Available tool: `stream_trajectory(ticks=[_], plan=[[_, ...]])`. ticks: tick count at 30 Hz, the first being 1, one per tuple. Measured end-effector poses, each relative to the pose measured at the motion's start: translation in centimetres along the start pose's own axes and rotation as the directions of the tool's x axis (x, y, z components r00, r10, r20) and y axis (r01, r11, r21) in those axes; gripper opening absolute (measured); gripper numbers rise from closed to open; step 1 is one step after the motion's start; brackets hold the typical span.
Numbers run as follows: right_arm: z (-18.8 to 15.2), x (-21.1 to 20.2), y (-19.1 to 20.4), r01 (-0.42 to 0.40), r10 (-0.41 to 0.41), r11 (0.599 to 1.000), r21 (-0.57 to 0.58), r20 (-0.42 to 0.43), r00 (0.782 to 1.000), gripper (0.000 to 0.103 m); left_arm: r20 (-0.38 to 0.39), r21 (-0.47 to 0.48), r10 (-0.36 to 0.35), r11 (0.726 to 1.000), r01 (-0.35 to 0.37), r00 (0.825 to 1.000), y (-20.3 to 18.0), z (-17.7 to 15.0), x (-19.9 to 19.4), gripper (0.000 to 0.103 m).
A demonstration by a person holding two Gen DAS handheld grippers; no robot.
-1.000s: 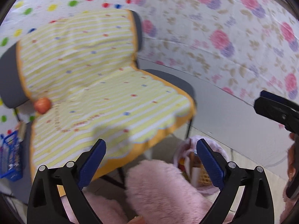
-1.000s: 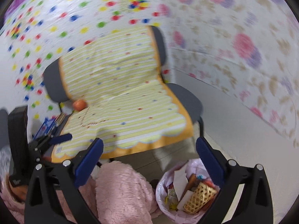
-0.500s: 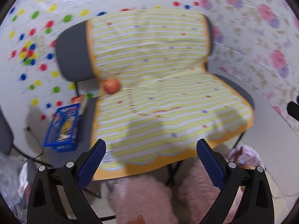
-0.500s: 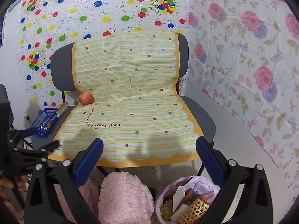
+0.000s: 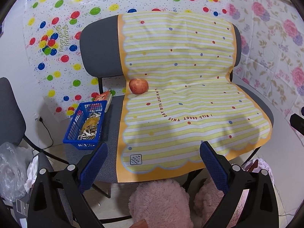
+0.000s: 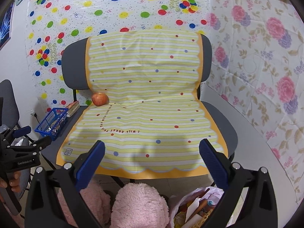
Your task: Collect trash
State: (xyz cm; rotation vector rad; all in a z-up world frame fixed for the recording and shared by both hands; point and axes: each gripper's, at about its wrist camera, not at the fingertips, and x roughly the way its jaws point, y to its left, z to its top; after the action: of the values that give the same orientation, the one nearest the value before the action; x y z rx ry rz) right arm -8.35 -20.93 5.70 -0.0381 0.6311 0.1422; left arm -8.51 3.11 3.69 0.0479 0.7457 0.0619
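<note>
A blue basket (image 5: 75, 133) of seed shells and scraps sits on the left part of the grey chair seat (image 5: 112, 133), beside a yellow striped cloth (image 5: 180, 114). A red apple (image 5: 138, 86) rests in the seat crease. My left gripper (image 5: 153, 150) is open and empty over the seat's front edge. My right gripper (image 6: 152, 146) is also open and empty, in front of the cloth (image 6: 148, 125). A pink trash bag (image 6: 195, 207) full of litter stands on the floor below it. The basket (image 6: 51, 123) and apple (image 6: 99, 99) show at left.
Two pink fluffy slippers (image 5: 159, 201) lie on the floor under the chair's front. A clear plastic bag (image 5: 11, 167) and crumpled tissue sit at far left by another chair (image 5: 9, 110). A booklet (image 5: 104, 96) lies behind the basket. Papered walls close in behind and at right.
The left wrist view swung left from the trash bag onto the chair, bringing the blue basket into sight. The right wrist view rose and steadied on the chair. Both grippers stayed open.
</note>
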Motion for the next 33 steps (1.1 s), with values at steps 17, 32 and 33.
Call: stream_trajectory(ticks=[17,32,33], plan=[[-0.05,0.55,-0.22,-0.009,0.009,1.0,0.01,-0.014,1.0,0.097,-0.005,0.004,-0.01,1.0,0.01,1.0,-0.27,0.16,0.41,0.096],[-0.18,0.45,-0.16,-0.009,0.009,1.0,0.014,-0.016,1.0,0.097,-0.002,0.004,-0.008,1.0,0.008,1.0,-0.48,0.18,0.2,0.096],[-0.23,0.44,-0.13,-0.009,0.01,1.0,0.015,-0.016,1.0,0.097,-0.002,0.003,-0.008,1.0,0.008,1.0,-0.52,0.18,0.19,0.096]])
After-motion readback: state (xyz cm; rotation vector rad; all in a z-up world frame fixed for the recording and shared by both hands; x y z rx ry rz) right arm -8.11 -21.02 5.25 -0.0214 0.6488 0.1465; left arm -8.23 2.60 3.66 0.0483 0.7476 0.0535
